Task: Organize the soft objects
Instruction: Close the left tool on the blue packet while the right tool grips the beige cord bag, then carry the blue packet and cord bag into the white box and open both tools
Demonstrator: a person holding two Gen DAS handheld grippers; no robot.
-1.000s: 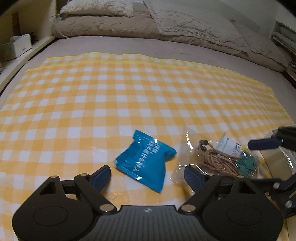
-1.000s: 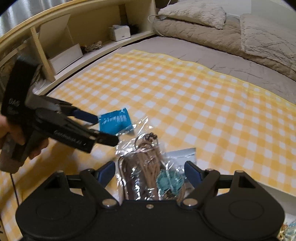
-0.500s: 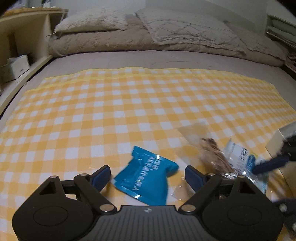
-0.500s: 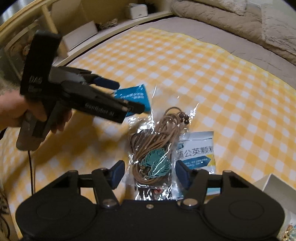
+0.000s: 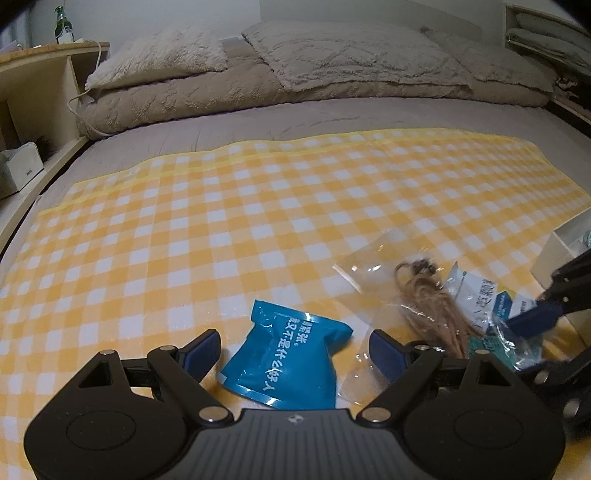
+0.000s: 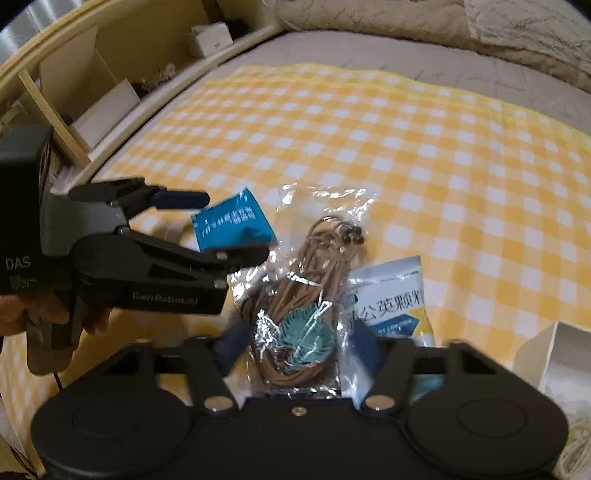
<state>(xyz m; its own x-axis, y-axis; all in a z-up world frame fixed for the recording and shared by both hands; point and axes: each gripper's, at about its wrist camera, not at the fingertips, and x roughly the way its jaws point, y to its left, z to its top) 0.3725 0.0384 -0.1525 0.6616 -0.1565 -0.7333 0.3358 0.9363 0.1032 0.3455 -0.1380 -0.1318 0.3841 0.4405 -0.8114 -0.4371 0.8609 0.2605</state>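
Yellow-checked cloth (image 5: 258, 206) covers the bed and bears 3 soft packets. The left gripper (image 5: 295, 350) stands wide open around the blue pouch (image 5: 288, 362), pads clear of it. The right gripper (image 6: 295, 350) is closing, the clear bag (image 6: 306, 295) of cord between its fingers (image 6: 232, 347). Beside the bag lies a white sachet (image 6: 391, 295); a white box (image 6: 554, 354) sits further right.

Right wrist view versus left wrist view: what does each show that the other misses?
Only the right wrist view shows the hand holding the left gripper, and the teal leaf charm clearly. Only the left wrist view shows the green bottle on the shelf. Both show the blue packet, the clear bag of cord, the white sachet and the checked cloth.
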